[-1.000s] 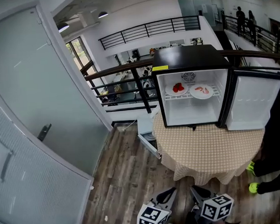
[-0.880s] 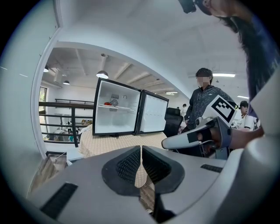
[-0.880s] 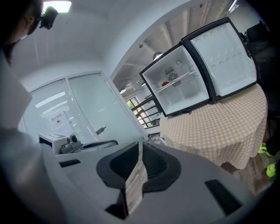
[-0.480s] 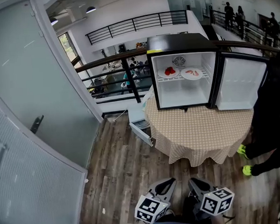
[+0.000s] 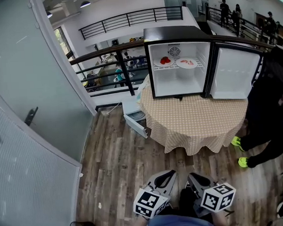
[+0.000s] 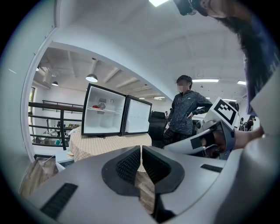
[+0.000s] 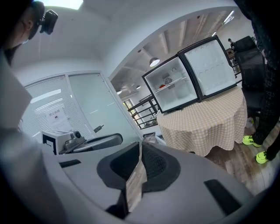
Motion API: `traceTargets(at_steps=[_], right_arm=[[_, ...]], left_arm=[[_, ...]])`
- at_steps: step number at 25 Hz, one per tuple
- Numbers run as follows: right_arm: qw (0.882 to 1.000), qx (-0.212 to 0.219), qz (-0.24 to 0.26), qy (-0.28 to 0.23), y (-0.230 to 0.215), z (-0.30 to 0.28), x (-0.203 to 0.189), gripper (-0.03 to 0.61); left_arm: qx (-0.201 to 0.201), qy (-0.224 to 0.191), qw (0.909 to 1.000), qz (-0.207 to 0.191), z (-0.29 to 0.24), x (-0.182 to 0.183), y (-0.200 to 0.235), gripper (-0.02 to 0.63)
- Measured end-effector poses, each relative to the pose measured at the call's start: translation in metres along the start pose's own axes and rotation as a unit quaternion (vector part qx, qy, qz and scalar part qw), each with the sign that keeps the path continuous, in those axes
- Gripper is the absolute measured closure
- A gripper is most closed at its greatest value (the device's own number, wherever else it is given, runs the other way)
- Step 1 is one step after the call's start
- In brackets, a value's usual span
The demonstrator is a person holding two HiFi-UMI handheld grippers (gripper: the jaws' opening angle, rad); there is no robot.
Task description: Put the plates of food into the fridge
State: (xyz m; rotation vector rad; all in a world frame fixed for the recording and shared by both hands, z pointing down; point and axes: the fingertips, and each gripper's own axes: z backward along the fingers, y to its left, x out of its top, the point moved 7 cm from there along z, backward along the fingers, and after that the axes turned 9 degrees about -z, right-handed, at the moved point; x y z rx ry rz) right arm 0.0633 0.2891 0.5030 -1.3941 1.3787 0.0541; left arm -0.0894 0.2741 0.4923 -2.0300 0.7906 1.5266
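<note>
Plates: the plate with red food point(image 5: 165, 61) and the second plate point(image 5: 187, 63), which carries paler pink pieces, lie side by side on the upper shelf point(image 5: 176, 68), near the top of the frame in the head view.
Place: both are already inside the fridge point(image 5: 175, 33), so we judge the loading done.
Handling: we expect them to be stiff, fairly light and breakable. The rims look smooth and may slip, and the food lies loose, so they should stay level.
Hold: we would pinch the front rim, clear of the food.
Edges: the shelf front and the fridge frame sit close around both plates. There is little headroom above them and an empty space below.
Door: the fridge door point(image 5: 234, 74) stands swung wide to the right.
Table: the fridge sits at the back of the table point(image 5: 199, 126), leaving bare checked cloth in front.
Room: open wooden floor point(image 5: 120, 168) lies between us and the table.
Sides: a person point(image 5: 268, 94) in black stands at the right edge, with the railing point(image 5: 110, 50) and glass wall point(image 5: 22, 93) at the left.
Claws: the left gripper point(image 6: 141, 148) and the right gripper point(image 7: 140, 146) both have their jaws closed together on nothing. In the head view they sit at the bottom centre of the frame, well apart from the fridge.
</note>
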Motion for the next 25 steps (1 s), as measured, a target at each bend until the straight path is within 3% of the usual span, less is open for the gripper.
traceTargets(at_steps=[7,25], right_arm=[[1.0,0.001,0.007,-0.001,0.002,0.009,-0.015,0.548],[1.0,-0.009,0.013,-0.016,0.004,0.004,0.007,0.548]], left_arm=[[-0.012,-0.007,0.9999,-0.006,0.009,0.0,-0.013,0.601],[-0.026,-0.019,0.9993,-0.017,0.001,0.011,-0.008,0.601]])
